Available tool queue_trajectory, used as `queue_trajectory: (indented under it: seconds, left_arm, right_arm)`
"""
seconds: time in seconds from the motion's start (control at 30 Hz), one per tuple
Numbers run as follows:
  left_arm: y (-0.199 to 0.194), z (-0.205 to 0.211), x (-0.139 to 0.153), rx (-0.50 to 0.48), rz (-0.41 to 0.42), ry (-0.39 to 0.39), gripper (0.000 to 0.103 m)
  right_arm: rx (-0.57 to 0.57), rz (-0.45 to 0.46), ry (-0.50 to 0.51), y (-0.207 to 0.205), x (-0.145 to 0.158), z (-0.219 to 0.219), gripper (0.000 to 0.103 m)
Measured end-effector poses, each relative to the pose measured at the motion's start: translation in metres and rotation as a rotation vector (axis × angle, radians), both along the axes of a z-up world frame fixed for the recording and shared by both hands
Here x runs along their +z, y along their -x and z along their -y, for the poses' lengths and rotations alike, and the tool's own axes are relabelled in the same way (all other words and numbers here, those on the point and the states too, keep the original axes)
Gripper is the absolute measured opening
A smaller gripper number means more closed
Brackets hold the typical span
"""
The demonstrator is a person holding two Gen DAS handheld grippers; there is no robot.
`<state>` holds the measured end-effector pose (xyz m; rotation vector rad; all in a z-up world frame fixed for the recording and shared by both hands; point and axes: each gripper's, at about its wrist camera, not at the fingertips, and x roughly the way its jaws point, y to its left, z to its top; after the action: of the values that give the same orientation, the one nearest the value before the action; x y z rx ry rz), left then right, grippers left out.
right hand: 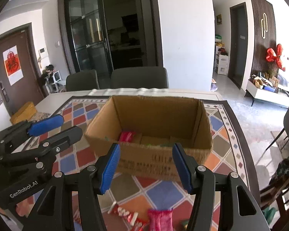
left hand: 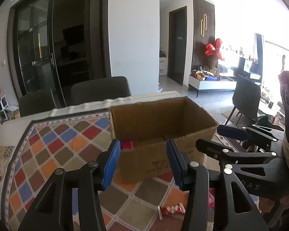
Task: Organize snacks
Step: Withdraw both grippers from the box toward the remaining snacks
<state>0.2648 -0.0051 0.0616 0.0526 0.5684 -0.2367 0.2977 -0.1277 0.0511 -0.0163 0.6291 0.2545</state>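
Observation:
An open cardboard box (left hand: 163,150) (right hand: 150,159) stands on the patterned tablecloth (left hand: 48,150) (right hand: 160,192). A red snack packet (left hand: 127,144) (right hand: 126,136) lies inside it, with something green beside it in the right wrist view. My left gripper (left hand: 142,163) is open and empty just in front of the box. My right gripper (right hand: 146,169) is open and empty in front of the box. On the cloth below lie a red-and-white snack packet (left hand: 172,209) (right hand: 127,214) and a pink packet (right hand: 160,219). Each gripper shows in the other's view, the right (left hand: 212,136) and the left (right hand: 67,127).
Two dark chairs (right hand: 138,78) stand behind the table's far edge. Another dark chair (left hand: 244,100) stands on the floor to the right. A yellow box (right hand: 24,111) sits on the table's left part. Glass doors and a white pillar are behind.

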Motion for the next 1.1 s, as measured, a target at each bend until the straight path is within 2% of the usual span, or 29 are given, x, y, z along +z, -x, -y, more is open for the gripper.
queue_trajectory:
  seconds: [0.33,0.67,0.93,1.1]
  left_arm:
    - [0.042,-0.008,-0.019,-0.004,-0.028,0.033,0.053]
    - [0.07,-0.005,-0.044,-0.029,-0.034,0.053,0.053]
    - [0.08,0.009,-0.068,-0.066,-0.07,0.045,0.054]
    - [0.075,0.017,-0.087,-0.103,-0.124,0.051,0.054]
  right_arm:
    - [0.009,0.023,0.017,0.049,-0.013,-0.007,0.057]
    - [-0.019,-0.004,0.036,0.074,-0.033,-0.003,0.057]
    - [-0.035,-0.039,0.052,0.088,-0.054,0.006,0.057]
    - [-0.034,-0.075,0.066,0.089,-0.072,0.01,0.057]
